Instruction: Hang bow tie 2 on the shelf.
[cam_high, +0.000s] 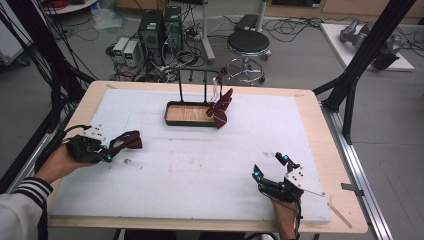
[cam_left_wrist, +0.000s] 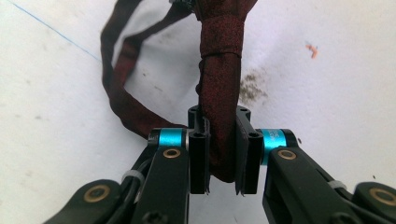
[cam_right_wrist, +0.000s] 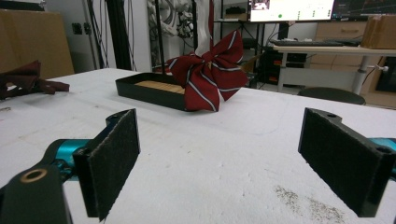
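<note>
At the left edge of the white foam-topped wooden desk (cam_high: 200, 165), the left gripper (cam_high: 106, 153) is clenched on a dark maroon fabric bow tie with a trailing strap (cam_high: 127, 141). In the left gripper view the jaws pinch the cloth on both sides, just below its wrapped centre band, and the strap loops away on the desk surface. To carry this piece well, the hold looks best kept firm near that band, lifting high enough that the loose strap does not drag or catch.

Toward the far middle of the desk stands a black metal tray with a wooden floor and two upright black posts (cam_high: 186, 114). A red bow tie with thin white stripes (cam_high: 220, 108) hangs at the tray's right end, its lower tip touching or nearly touching the tray rim. This striped bow and the posts stand in the way of anything brought in from the right.

Near the right front, the right gripper (cam_high: 272, 167) is released, jaws wide apart and empty, well apart from the tray. Beyond the desk on the floor are computer towers, cables and a round black stool (cam_high: 248, 44).
</note>
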